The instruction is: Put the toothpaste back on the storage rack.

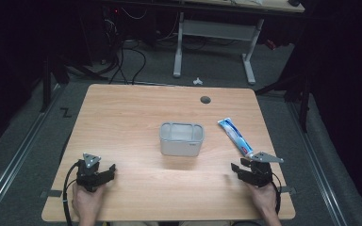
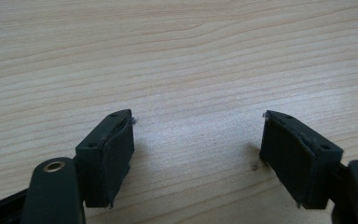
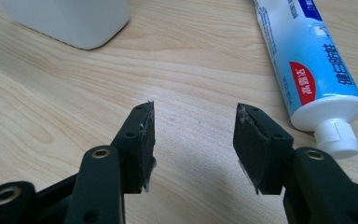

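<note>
While both hands rest at the near edge of the wooden table (image 1: 122,113), a grey plastic container (image 1: 181,139) stands in the middle of it, and I take this container as the landmark. To the right of the container lies a toothpaste tube (image 1: 235,136), flat on the wood, with its white cap (image 3: 338,137) pointing toward the person. On the tube I can read the red Colgate badge in Chinese, "高露洁", and blue characters "健白防蛀" beside it.

Near and right of the container, the right gripper (image 3: 193,140) has its jaws apart with only bare wood between them; the cap of the tube is just beside its right jaw, and I cannot tell if they touch. Near and left of the container, the left gripper (image 2: 196,144) has its jaws wide apart, and nothing is held there.
</note>
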`<state>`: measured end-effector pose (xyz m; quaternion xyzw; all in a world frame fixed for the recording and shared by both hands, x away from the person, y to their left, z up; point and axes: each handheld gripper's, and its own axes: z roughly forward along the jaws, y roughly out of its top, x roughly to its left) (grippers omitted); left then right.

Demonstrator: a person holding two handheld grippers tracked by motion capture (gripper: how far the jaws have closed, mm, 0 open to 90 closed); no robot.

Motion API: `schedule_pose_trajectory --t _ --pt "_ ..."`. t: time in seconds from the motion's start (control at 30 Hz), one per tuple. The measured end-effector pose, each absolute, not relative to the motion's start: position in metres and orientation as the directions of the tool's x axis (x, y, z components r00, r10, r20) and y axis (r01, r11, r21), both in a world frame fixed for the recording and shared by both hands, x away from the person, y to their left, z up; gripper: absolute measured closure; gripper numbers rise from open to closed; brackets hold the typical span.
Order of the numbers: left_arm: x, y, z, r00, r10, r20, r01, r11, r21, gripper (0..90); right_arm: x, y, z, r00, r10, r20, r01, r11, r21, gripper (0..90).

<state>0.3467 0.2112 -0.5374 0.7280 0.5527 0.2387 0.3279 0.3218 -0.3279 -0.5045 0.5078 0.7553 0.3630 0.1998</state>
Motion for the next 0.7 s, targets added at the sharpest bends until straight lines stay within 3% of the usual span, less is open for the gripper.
schedule_pose_trajectory --t 0.6,0.7 --pt "0.347 0.211 -0.537 0.277 0.961 -0.017 0.650 -0.174 0.740 26.1 0.324 -0.341 -0.497 -0.377 0.924 0.062 0.603 0.194 0.774 43.9" --pt "0.347 0.212 -0.537 0.277 0.961 -0.017 0.649 -0.174 0.740 26.1 0.326 -0.343 -0.496 -0.373 0.925 0.077 0.604 0.179 0.777 39.9"
